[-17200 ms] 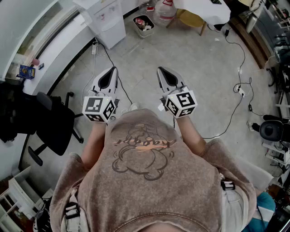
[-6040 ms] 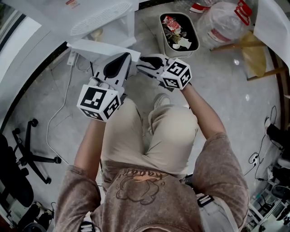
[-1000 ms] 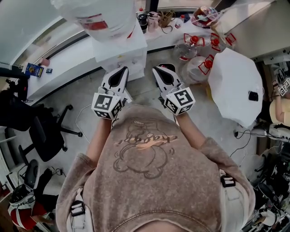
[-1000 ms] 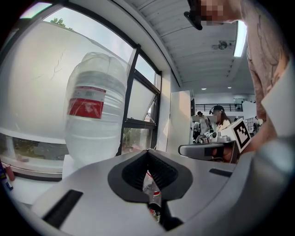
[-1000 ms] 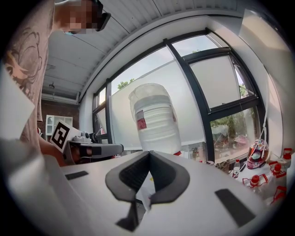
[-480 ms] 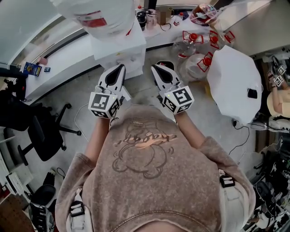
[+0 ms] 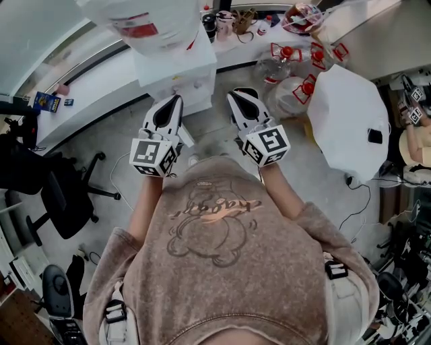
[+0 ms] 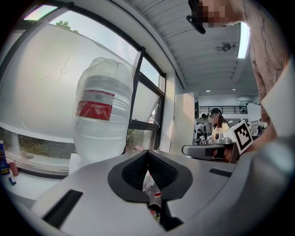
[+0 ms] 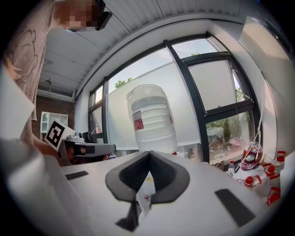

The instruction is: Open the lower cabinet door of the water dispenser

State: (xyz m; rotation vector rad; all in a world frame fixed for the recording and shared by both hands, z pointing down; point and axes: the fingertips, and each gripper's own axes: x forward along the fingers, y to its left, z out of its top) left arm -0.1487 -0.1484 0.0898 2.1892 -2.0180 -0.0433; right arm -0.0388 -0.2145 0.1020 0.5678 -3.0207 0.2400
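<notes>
The white water dispenser [image 7: 176,67] stands against the window ledge, with a large clear bottle [image 7: 145,20] with a red label on top. I look down on it from above, so its lower cabinet door is hidden. My left gripper [image 7: 178,99] and right gripper [image 7: 234,95] are held level side by side, just short of the dispenser's front, touching nothing. Both are shut and empty. The bottle [image 8: 103,124] fills the left gripper view above the closed left gripper [image 8: 147,152]. It also rises beyond the right gripper [image 9: 149,153] as the same bottle [image 9: 151,120].
Several spare water bottles with red caps [image 7: 291,67] lie right of the dispenser. A white round table [image 7: 350,114] stands further right. A black office chair [image 7: 67,195] is on the left. Cables run over the grey floor [image 7: 114,145].
Six seconds ago I was crouched with both grippers low at the dispenser's base; now I stand upright. Over the last second both grippers have stayed shut and almost still.
</notes>
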